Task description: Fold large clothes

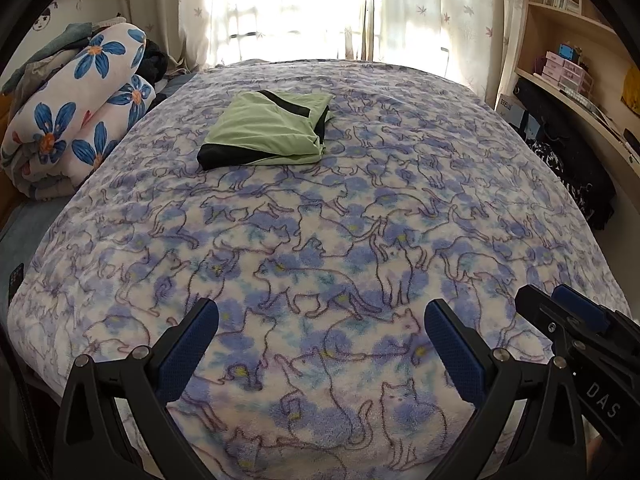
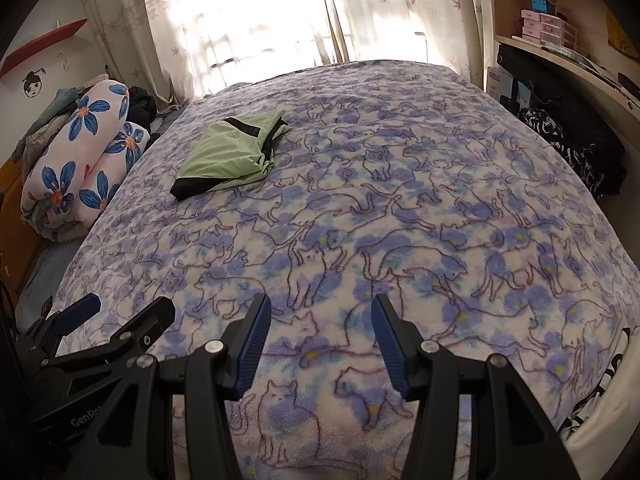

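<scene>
Both the left gripper (image 1: 321, 326) and right gripper (image 2: 321, 322) were found spread, holding nothing. The folded green garment (image 1: 267, 130) was seen well ahead on the cat-print blanket (image 1: 360, 220), a rolled floral quilt (image 1: 76, 116) to its left.

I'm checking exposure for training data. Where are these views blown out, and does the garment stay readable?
Left wrist view: the window behind the curtains is clipped white, but the folded green garment is evenly lit and sharp. Right wrist view: same glare at the window; fisheye bends the bed blanket edges.
</scene>
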The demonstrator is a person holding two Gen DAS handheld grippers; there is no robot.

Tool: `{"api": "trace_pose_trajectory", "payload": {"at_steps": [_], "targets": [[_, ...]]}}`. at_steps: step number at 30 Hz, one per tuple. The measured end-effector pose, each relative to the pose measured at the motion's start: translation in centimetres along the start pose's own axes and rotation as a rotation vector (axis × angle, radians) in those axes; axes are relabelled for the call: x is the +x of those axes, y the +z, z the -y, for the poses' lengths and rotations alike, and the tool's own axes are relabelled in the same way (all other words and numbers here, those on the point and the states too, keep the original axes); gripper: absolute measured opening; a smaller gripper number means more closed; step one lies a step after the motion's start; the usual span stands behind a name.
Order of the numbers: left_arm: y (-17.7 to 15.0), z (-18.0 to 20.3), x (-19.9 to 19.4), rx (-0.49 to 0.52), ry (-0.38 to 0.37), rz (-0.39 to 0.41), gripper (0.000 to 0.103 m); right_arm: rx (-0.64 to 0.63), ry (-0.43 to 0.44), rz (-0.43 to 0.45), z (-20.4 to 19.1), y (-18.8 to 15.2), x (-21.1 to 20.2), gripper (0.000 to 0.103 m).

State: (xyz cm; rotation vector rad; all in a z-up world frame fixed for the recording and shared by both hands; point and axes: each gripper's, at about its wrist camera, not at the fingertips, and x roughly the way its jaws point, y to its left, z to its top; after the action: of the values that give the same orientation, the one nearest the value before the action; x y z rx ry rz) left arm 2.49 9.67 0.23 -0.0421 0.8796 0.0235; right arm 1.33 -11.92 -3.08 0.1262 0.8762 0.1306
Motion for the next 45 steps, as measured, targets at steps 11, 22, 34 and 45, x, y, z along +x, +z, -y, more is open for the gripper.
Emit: {"api": "trace_pose_trajectory", "payload": {"at_steps": [11, 22, 34, 45], "targets": [[0.0, 0.13, 0.1, -0.004, -0.004, -0.006, 0.102, 0.0, 0.0, 0.0, 0.06, 0.04, 0.14, 0.052], [-0.09, 0.16, 0.24, -0.006, -0.004, -0.007, 0.102, 0.003, -0.002, -0.001, 0.09, -0.05, 0.32, 0.052], [-0.02, 0.06, 0.26, -0.005, -0.005, -0.008, 0.102, 0.003, -0.002, -0.003, 0.18, -0.09, 0.46, 0.052], [-0.14, 0.0, 0.51, -0.007, -0.009, -0.013, 0.102, 0.004, -0.002, -0.003, 0.06, -0.18, 0.57, 0.052]]}}
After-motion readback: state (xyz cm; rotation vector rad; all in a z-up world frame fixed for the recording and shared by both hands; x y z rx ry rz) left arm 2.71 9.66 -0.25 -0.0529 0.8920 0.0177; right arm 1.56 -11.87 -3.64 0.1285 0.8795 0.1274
